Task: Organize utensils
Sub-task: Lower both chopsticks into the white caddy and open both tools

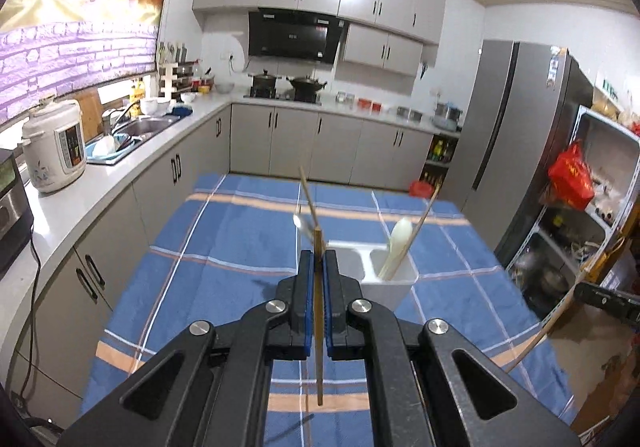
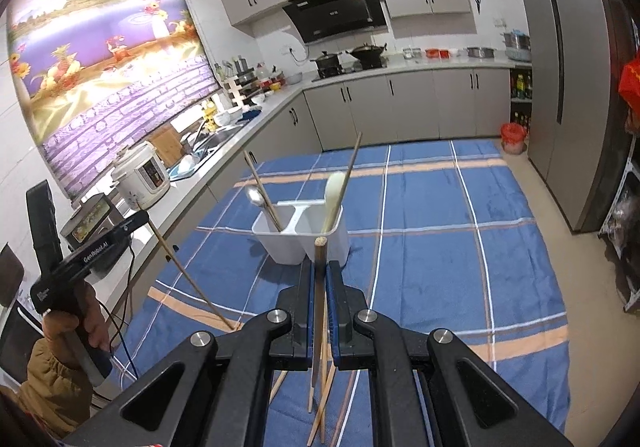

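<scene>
A white two-compartment utensil holder (image 1: 394, 285) (image 2: 298, 243) stands on the blue checked tablecloth (image 1: 224, 239) (image 2: 440, 215). One compartment holds a metal spoon (image 2: 254, 195) and a chopstick (image 2: 260, 187), the other a white spoon (image 2: 334, 187) and a chopstick (image 2: 352, 163). My left gripper (image 1: 319, 259) is shut on a wooden chopstick (image 1: 318, 327), held above the cloth before the holder. My right gripper (image 2: 319, 267) is shut on another wooden chopstick (image 2: 318, 311). Several loose chopsticks (image 2: 332, 407) lie on the cloth under it.
A grey kitchen counter (image 1: 120, 183) with a rice cooker (image 1: 56, 147) and sink (image 1: 140, 127) runs along the left. A tall fridge (image 1: 516, 135) (image 2: 568, 87) and shelves (image 1: 592, 207) stand to the right. The left gripper with its chopstick shows in the right wrist view (image 2: 92, 251).
</scene>
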The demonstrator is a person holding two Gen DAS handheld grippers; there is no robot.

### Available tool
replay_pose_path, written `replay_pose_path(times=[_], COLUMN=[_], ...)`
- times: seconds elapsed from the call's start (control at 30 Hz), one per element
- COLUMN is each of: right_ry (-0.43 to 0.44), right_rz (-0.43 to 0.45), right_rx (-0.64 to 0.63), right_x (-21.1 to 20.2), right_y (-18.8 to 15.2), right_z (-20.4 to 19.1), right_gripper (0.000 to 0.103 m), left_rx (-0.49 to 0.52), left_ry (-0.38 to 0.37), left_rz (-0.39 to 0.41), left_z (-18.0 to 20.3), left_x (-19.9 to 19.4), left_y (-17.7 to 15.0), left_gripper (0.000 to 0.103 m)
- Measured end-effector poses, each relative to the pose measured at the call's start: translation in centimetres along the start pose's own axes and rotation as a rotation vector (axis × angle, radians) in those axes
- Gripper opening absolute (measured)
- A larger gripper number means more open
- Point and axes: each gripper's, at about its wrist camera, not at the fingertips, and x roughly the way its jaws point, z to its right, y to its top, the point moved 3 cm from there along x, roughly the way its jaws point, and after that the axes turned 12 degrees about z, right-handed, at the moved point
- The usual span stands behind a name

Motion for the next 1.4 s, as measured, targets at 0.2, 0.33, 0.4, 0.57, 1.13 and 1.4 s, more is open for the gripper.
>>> replay_pose_path(times=[0.2,0.33,0.4,0.57,1.13,1.4], right_ry=[0.001,-0.011,-0.017,-0.030,-0.130,-0.150], right_rz=[0.057,0.098,0.118,0.178,0.011,-0.042], right_rx=[-0.036,-0.046,-0.039,-0.013,0.051,0.093], right_x=[-0.3,0.6,1.5,4.2,18.7,20.0], right_y=[2.8,5.3,6.9,10.7,9.3,7.4], right_z=[-0.9,-1.5,-1.6,-2.2,0.5,2.6], right_gripper=[0.006,0.006,0.006,0.006,0.006,0.009], left_rx=[-0.005,-0.002,-0.003,0.004,0.012,0.004], left_ry=[-0.013,-0.033,-0.049,-0.071,-0.054,-0.062], left_rz=[0.074,0.123,0.150,0.186,-0.113,-0.119], left_z=[0.5,0.7,0.9,1.3,-0.1,-0.2], left_x=[0.1,0.9,1.5,4.8,21.0,20.7], left_y=[3.5,6.3,7.9,11.3,3.3,2.9], left_gripper=[0.004,0.004,0.004,0.004,0.004,0.006])
